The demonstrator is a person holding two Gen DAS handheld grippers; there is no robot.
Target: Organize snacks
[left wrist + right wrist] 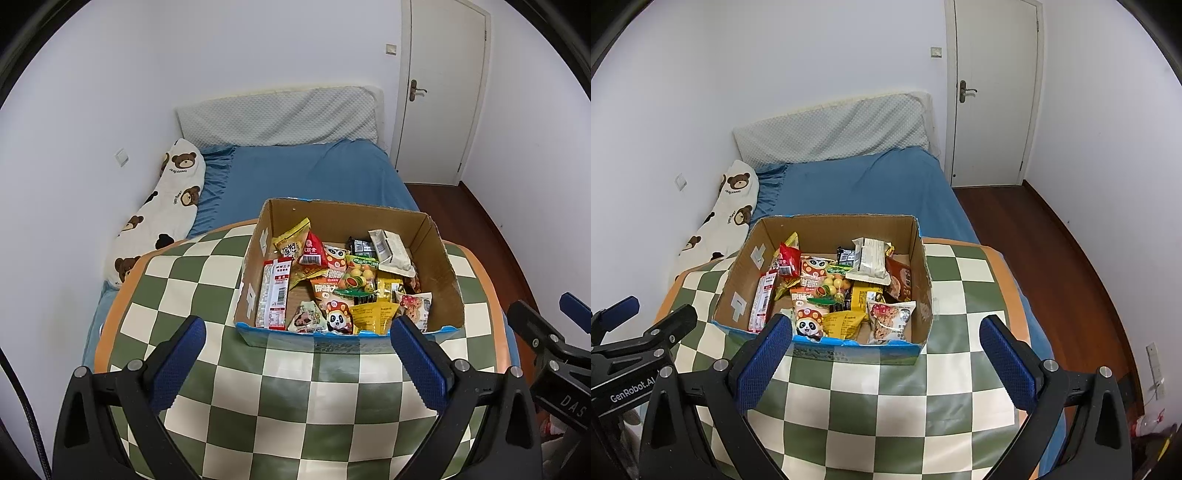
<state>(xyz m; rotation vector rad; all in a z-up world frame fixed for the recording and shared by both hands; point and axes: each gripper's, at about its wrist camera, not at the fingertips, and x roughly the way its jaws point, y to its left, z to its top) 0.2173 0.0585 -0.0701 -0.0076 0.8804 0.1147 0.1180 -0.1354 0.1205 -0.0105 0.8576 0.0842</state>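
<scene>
An open cardboard box (437, 258) (742, 273) full of mixed snack packets stands on a green-and-cream checked table (280, 398) (882, 406). Among the snacks are a panda packet (338, 319) (809, 325), a yellow packet (373, 317) (846, 323) and a long red-and-white packet (275, 295) (762, 299). My left gripper (297, 334) is open and empty, a little short of the box's near wall. My right gripper (884, 330) is open and empty, its left fingertip in front of the box's near edge. Each gripper shows at the edge of the other's view.
A bed with a blue sheet (317, 173) (864, 184) lies beyond the table, with a bear-print pillow (162, 214) (727, 214) along the left wall. A white door (443, 88) (993, 92) and dark wooden floor (1045, 266) are on the right.
</scene>
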